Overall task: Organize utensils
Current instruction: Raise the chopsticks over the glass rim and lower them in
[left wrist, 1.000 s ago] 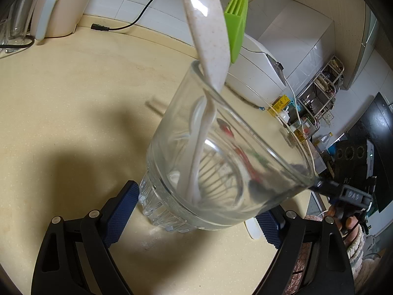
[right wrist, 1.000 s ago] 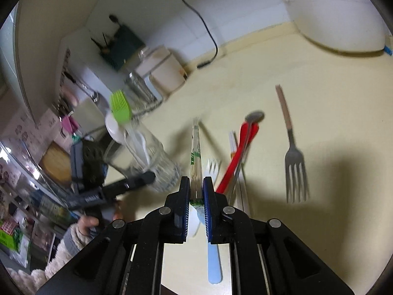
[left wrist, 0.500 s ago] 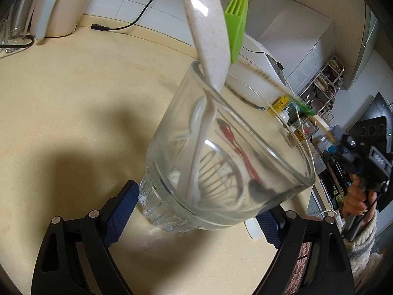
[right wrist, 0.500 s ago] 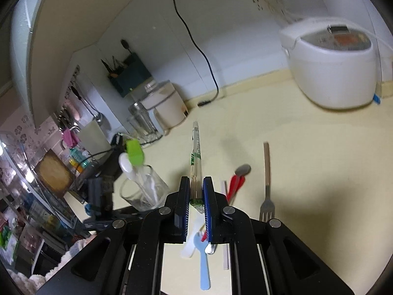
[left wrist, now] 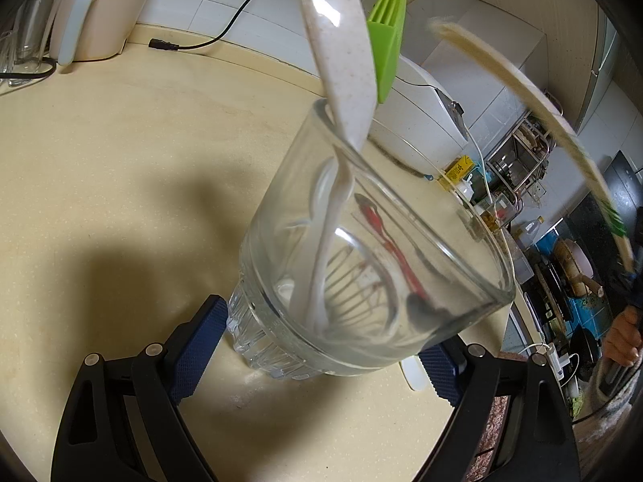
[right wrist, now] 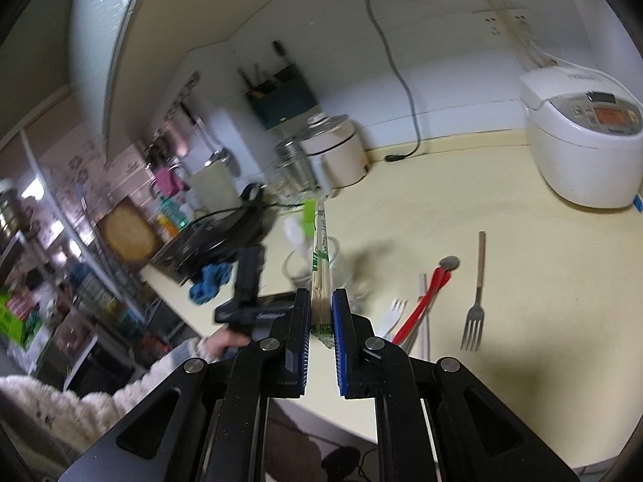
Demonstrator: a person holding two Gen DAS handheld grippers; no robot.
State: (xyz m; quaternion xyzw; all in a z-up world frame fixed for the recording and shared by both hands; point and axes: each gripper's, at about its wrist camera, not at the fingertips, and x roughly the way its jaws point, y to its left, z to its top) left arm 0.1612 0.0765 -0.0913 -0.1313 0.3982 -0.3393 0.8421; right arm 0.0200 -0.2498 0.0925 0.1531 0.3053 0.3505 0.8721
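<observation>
two grippers: left clamps glass, right pinches wrapped chopsticks

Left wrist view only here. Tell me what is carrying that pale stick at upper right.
Observer: The right tool is shut on it. It is a pair of chopsticks in a paper sleeve with green print.
Operator: List what lies on the counter.
Observer: A wooden-handled fork lies on its own, tines toward the camera.
Operator: Name anything beside it.
Observer: To its left a red utensil and a white plastic fork lie bunched together, right of the glass.
</observation>
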